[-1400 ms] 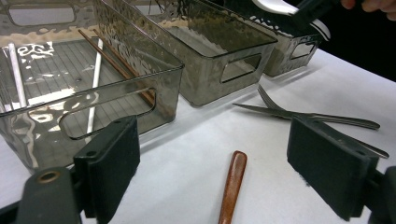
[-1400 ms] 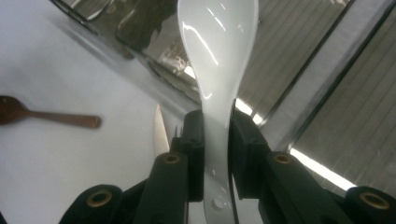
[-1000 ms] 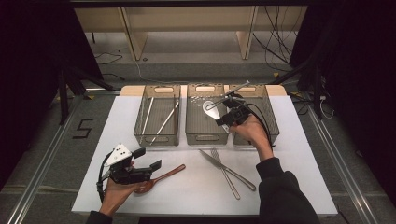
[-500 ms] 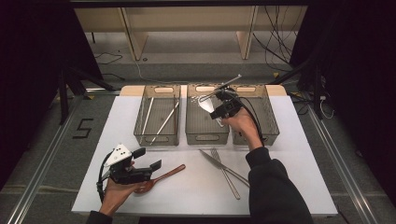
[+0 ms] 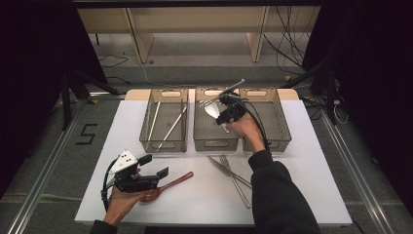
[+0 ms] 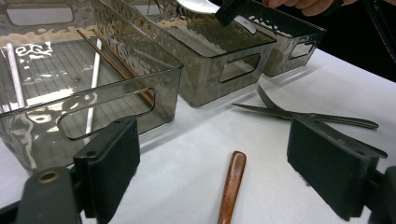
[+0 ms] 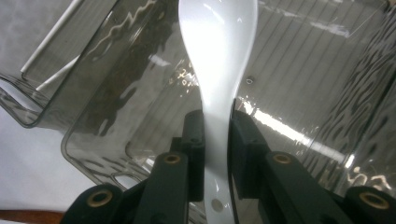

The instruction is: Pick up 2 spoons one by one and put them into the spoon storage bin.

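Observation:
My right gripper (image 5: 225,113) hangs over the middle smoky bin (image 5: 215,142), shut on the handle of a white ceramic spoon (image 5: 212,109). In the right gripper view the white spoon (image 7: 217,51) rises from between the pressed pads, bowl forward, above the ribbed bin floor (image 7: 299,79). My left gripper (image 5: 155,166) rests near the table's front left with its jaws wide apart. A brown wooden spoon (image 6: 232,184) lies on the white table between them, untouched by either pad; the high view shows the wooden spoon (image 5: 174,181) beside that hand.
The left bin (image 5: 163,142) holds several chopsticks (image 6: 95,60). A right bin (image 5: 272,122) stands beside the middle one. A metal fork (image 5: 236,181) and knife (image 5: 225,168) lie crossed on the table in front of the bins.
The right gripper has carried the white spoon leftward, from over the right bin to over the middle bin, and slightly down. The left gripper has stayed put.

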A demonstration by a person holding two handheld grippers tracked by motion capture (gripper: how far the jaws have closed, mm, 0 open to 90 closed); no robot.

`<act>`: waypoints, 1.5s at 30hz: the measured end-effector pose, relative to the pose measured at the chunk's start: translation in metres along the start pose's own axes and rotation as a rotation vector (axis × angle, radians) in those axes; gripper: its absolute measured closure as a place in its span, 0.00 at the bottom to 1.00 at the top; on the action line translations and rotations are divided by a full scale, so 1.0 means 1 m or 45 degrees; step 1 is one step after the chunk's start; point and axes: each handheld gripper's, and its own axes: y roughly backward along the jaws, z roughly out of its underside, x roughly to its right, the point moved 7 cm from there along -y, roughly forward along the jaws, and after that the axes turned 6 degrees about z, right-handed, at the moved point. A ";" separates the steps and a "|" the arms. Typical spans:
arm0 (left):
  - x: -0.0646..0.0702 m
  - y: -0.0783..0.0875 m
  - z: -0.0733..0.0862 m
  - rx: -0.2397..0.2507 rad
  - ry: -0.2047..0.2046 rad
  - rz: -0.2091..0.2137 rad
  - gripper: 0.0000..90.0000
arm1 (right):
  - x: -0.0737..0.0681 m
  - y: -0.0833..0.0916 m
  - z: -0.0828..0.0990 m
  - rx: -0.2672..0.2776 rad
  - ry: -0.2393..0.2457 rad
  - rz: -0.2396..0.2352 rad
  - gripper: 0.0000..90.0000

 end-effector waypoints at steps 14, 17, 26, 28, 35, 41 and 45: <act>0.000 0.000 0.000 0.002 0.004 0.000 0.19 | -0.007 -0.011 0.001 -0.030 -0.018 -0.036 0.67; 0.000 0.000 0.000 -0.001 0.002 -0.001 0.19 | -0.006 -0.007 -0.001 0.001 -0.023 -0.049 0.61; -0.001 0.000 0.001 -0.010 0.001 -0.002 0.19 | -0.010 0.019 0.001 0.095 0.015 -0.073 0.47; -0.001 -0.001 0.001 -0.012 0.004 -0.001 0.19 | -0.013 0.027 0.004 0.115 0.031 -0.077 0.43; -0.002 -0.002 0.003 -0.035 0.003 -0.006 0.19 | -0.019 0.053 0.025 0.179 0.096 -0.098 0.38; -0.003 -0.003 0.004 -0.055 0.012 -0.010 0.19 | -0.019 0.066 0.047 0.211 0.130 -0.093 0.37; -0.004 -0.004 0.005 -0.069 0.011 -0.015 0.19 | -0.018 0.071 0.058 0.218 0.143 -0.082 0.37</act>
